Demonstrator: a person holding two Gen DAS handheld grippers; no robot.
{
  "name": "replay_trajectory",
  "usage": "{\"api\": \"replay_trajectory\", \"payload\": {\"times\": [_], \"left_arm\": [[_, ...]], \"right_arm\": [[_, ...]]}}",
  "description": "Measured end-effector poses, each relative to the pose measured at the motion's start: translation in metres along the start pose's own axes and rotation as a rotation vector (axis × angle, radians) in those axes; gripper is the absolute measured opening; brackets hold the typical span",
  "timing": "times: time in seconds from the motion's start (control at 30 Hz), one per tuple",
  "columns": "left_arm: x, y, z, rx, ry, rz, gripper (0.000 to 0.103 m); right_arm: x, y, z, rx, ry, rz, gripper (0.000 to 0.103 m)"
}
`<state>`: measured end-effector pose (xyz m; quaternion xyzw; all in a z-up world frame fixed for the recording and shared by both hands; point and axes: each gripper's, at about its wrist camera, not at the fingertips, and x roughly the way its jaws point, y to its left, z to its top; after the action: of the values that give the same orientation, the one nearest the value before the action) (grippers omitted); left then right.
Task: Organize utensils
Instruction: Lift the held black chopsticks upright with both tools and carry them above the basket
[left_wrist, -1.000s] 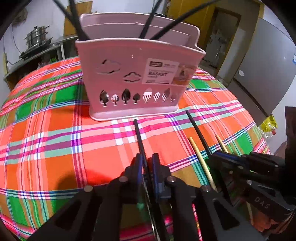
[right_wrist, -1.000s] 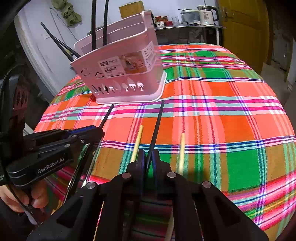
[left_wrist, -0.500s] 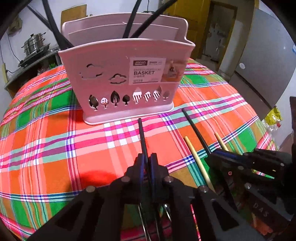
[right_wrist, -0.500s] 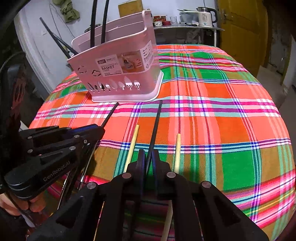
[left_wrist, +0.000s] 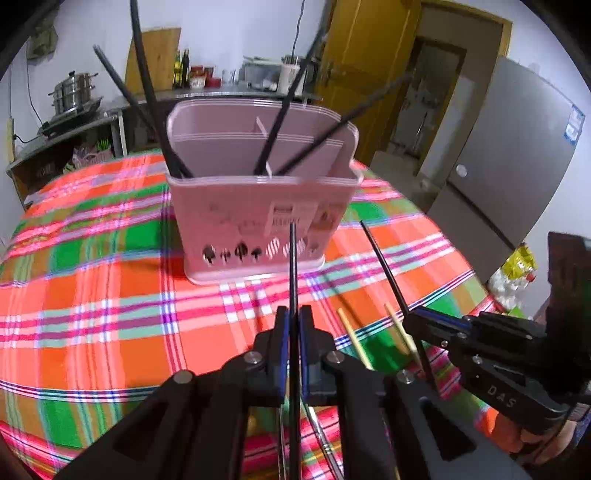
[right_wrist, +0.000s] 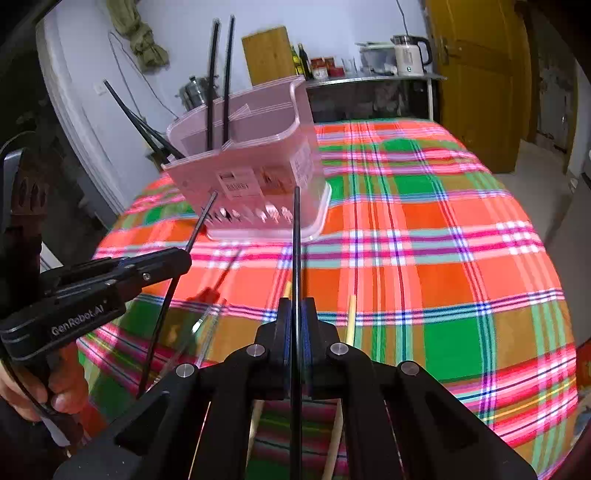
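Observation:
A pink basket (left_wrist: 258, 206) stands on the plaid tablecloth (left_wrist: 92, 295) with several black chopsticks leaning in its compartments. My left gripper (left_wrist: 293, 325) is shut on a black chopstick (left_wrist: 293, 266), raised off the cloth and pointing at the basket front. My right gripper (right_wrist: 295, 314) is still closing its jaws on a second black chopstick (right_wrist: 296, 240), also lifted and aimed at the basket (right_wrist: 258, 158). Each view shows the other gripper alongside: the right gripper (left_wrist: 410, 321) and the left gripper (right_wrist: 184, 258). Two wooden chopsticks (left_wrist: 354, 343) (right_wrist: 351, 317) lie on the cloth below.
Thin metal utensils (right_wrist: 207, 332) lie near the table's front edge under the grippers. Behind the table are a counter with a kettle (right_wrist: 410, 55) and pots (left_wrist: 74, 92), a yellow door (right_wrist: 476, 74) and a grey fridge (left_wrist: 517, 158). A hand (right_wrist: 55, 391) holds the left tool.
Both grippers have risen with their black chopsticks, whose tips have come off the cloth. The basket's open top now shows from above.

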<state>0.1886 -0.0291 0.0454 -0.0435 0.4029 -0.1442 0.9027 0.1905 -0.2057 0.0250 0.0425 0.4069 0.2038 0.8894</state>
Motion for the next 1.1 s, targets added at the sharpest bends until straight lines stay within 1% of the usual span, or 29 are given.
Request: {"api": "replay_trajectory", "payload": {"times": [0.37,0.57,0.87,1.1], "left_arm": [[-0.064,-0.006,0.024,0.026,-0.142,-0.035,0.005],[-0.086,-0.007,0.030,0.038,-0.195,-0.035,0.005],[-0.093,-0.008,0.027,0.033,-0.197,-0.038,0.005],[-0.096,-0.005,0.029,0.030,-0.198,-0.041,0.005]], "right_arm": [[-0.044,0.014,0.020,-0.025,-0.128,0.035,0.005],[-0.064,0.019,0.026,-0.036,-0.188,0.042,0.005],[-0.077,0.022,0.024,-0.047,-0.215,0.045,0.005],[-0.083,0.023,0.029,-0.055,-0.232,0.046,0.005]]}}
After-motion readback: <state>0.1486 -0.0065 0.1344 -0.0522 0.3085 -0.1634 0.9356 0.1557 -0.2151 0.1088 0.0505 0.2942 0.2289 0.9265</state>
